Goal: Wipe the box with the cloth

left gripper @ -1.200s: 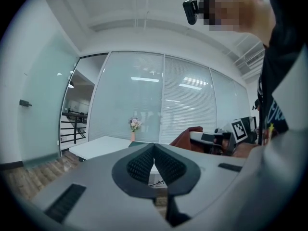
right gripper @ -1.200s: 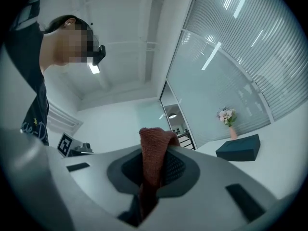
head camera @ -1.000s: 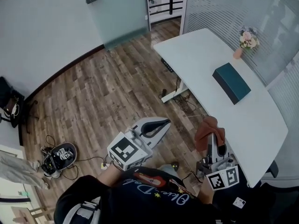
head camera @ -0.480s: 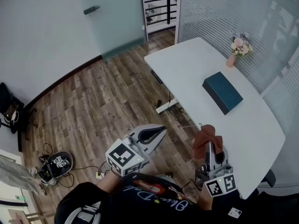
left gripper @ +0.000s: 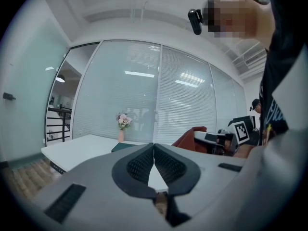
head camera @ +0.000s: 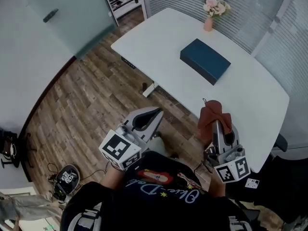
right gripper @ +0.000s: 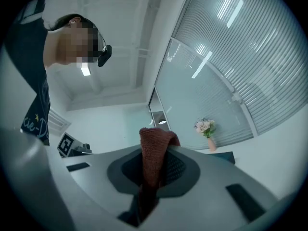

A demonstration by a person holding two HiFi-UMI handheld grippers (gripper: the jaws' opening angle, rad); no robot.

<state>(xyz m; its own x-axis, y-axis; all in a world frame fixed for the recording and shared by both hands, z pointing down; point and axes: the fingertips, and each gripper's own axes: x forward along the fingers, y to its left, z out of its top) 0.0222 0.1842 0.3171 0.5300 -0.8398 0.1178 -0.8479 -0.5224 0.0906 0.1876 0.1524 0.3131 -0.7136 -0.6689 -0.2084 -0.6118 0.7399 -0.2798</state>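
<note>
The box [head camera: 205, 61] at 12 o'clock has been approached for wiping. The cloth [head camera: 211, 117] is clamped in the right gripper [right gripper: 155, 165]; the left gripper [left gripper: 154, 153] is closed, empty

box [left gripper: 122, 147]: mostly hidden behind the left tool [left gripper: 154, 150]
cloth [right gripper: 155, 138]: lower end out of sight between jaws of the right tool [right gripper: 156, 153]

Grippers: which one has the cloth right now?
The right gripper, jaws clamped on the reddish-brown cloth; the left gripper is shut and empty.
</note>
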